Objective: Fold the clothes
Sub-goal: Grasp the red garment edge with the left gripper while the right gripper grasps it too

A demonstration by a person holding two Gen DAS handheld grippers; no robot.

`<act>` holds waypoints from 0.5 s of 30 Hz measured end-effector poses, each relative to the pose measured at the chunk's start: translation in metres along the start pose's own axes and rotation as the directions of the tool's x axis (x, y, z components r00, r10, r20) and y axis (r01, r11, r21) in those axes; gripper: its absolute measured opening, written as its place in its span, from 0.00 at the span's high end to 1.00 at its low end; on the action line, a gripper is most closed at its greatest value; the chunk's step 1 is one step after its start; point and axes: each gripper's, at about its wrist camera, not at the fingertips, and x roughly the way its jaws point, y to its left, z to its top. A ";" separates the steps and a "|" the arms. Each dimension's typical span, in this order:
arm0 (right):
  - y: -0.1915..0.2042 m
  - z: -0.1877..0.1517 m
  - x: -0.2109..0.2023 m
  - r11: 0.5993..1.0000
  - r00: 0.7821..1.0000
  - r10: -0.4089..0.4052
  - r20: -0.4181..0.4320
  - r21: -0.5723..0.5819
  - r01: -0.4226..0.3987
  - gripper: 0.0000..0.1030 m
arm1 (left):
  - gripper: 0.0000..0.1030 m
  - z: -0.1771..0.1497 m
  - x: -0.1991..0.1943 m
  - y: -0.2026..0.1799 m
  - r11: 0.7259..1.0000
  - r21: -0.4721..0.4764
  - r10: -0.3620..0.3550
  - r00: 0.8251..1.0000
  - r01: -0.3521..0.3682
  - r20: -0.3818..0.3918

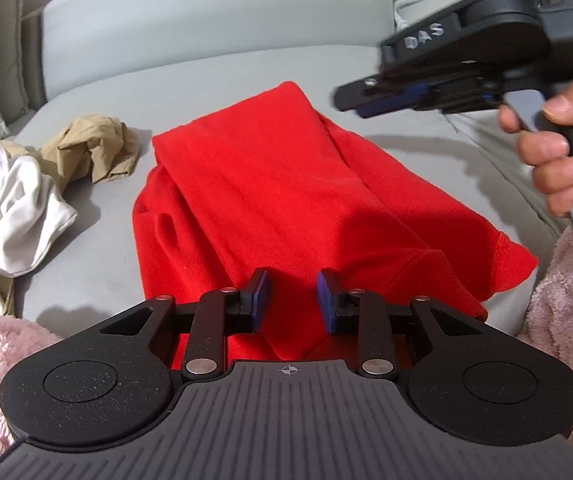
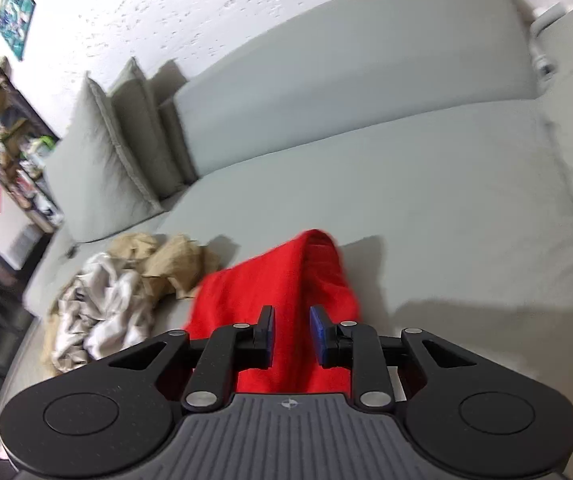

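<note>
Left hand-held gripper (image 1: 291, 300) hangs low over the near edge of the red fleece garment (image 1: 270, 200), its blue pads parted and nothing pinched between them. Right hand-held gripper (image 2: 291, 334) is likewise released, raised above the garment's right side, clear of the cloth; a hand (image 1: 554, 152) grips its handle. No earlier view is available, so nothing is recorded of how the jaws came to stand so.

Garment lies partly folded on the grey sofa seat cushion (image 1: 98, 240), one long panel doubled over its middle, a sleeve hem trailing at the near right. To the left, apart from it, sit a crumpled tan cloth (image 1: 94, 152) and a rumpled white cloth (image 1: 14, 196).

Judgement: the fold is partway done. To do the next fold well, each gripper should take a single hem layer at matching corners, lift evenly, and lay edge to edge. Grabbing bunched thickness risks a skewed fold.
</note>
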 end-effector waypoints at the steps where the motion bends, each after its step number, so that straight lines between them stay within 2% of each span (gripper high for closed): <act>1: 0.001 0.001 0.006 1.000 1.000 0.003 -0.009 -0.011 -0.003 0.65 | 0.68 0.000 0.000 0.000 1.000 -0.002 -0.003 1.000 0.003 -0.001; 5: -0.003 0.004 0.033 1.000 0.997 -0.024 -0.067 0.010 0.025 0.65 | 0.68 -0.002 -0.003 0.002 1.000 -0.002 -0.015 1.000 0.014 -0.007; 6: -0.004 0.005 0.041 0.999 0.995 -0.032 -0.090 0.019 0.034 0.88 | 0.68 -0.002 -0.003 0.002 1.000 -0.002 -0.019 1.000 0.019 -0.012; 7: -0.005 0.006 0.046 0.999 0.995 -0.036 -0.089 0.016 0.038 0.96 | 0.68 -0.002 -0.004 0.003 1.000 0.003 -0.023 0.999 0.024 -0.022; 11: -0.009 0.013 0.040 0.997 0.998 -0.059 -0.001 0.042 0.059 0.95 | 0.71 0.000 -0.004 0.007 0.999 0.018 -0.038 0.996 0.039 -0.077; 13: -0.016 0.014 0.039 0.993 0.996 -0.091 -0.011 0.071 0.091 0.77 | 0.70 -0.001 -0.005 0.007 0.999 0.012 -0.038 0.996 0.039 -0.076; 14: -0.016 0.014 0.034 0.993 0.995 -0.101 -0.003 0.062 0.101 0.71 | 0.70 -0.001 -0.006 0.007 0.999 0.010 -0.036 0.997 0.036 -0.071; 15: -0.014 0.013 0.029 0.993 0.994 -0.108 0.010 0.048 0.108 0.71 | 0.70 -0.001 -0.008 0.006 0.999 0.010 -0.031 0.997 0.032 -0.066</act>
